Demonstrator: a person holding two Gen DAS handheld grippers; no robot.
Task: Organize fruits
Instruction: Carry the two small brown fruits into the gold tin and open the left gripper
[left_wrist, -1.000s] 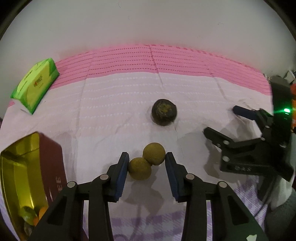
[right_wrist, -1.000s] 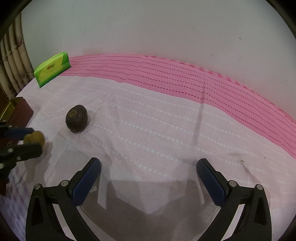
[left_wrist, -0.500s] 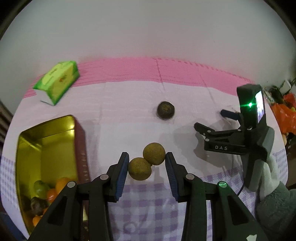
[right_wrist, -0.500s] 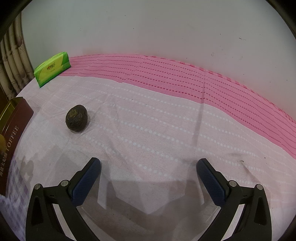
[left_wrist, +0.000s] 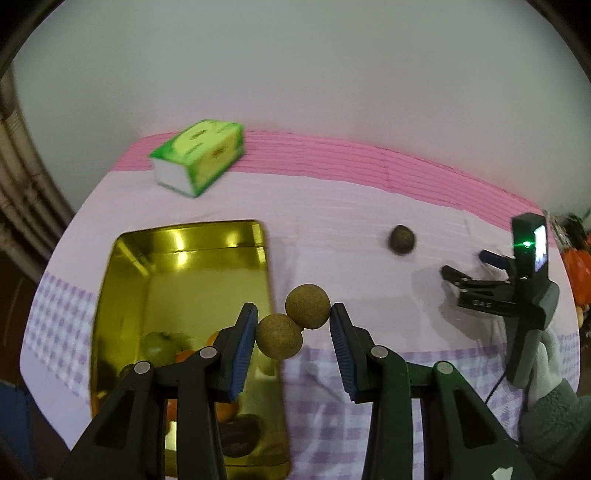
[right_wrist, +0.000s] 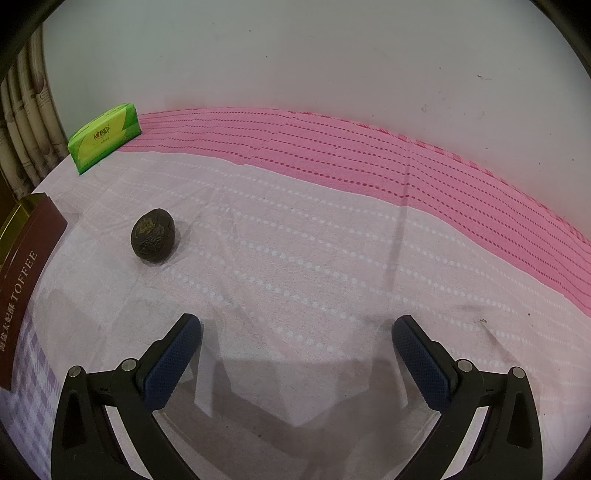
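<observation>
My left gripper (left_wrist: 293, 325) is shut on a pair of joined round brown fruits (left_wrist: 293, 320), held in the air beside the right rim of the gold tin (left_wrist: 258, 236). Several fruits (left_wrist: 162, 345), green, orange and dark, lie in the near end of the tin. A dark wrinkled round fruit (left_wrist: 402, 240) (right_wrist: 153, 240) rests alone on the pink cloth. My right gripper (right_wrist: 295, 339) stands open and low over the cloth with nothing between its fingers; in the left wrist view the right gripper (left_wrist: 469, 273) shows at the far right.
A green tissue pack (left_wrist: 199, 160) (right_wrist: 105, 137) sits at the back left by the white wall. The tin's maroon side (right_wrist: 26, 273) reads TOFFEE. A gloved hand and grey sleeve (left_wrist: 550, 406) hold the right gripper. Orange things (left_wrist: 578, 266) lie beyond the table's right edge.
My left gripper has risen and swung left with the brown fruits, bringing the gold tin under it and leaving the right wrist view. The right gripper and the dark fruit have stayed put.
</observation>
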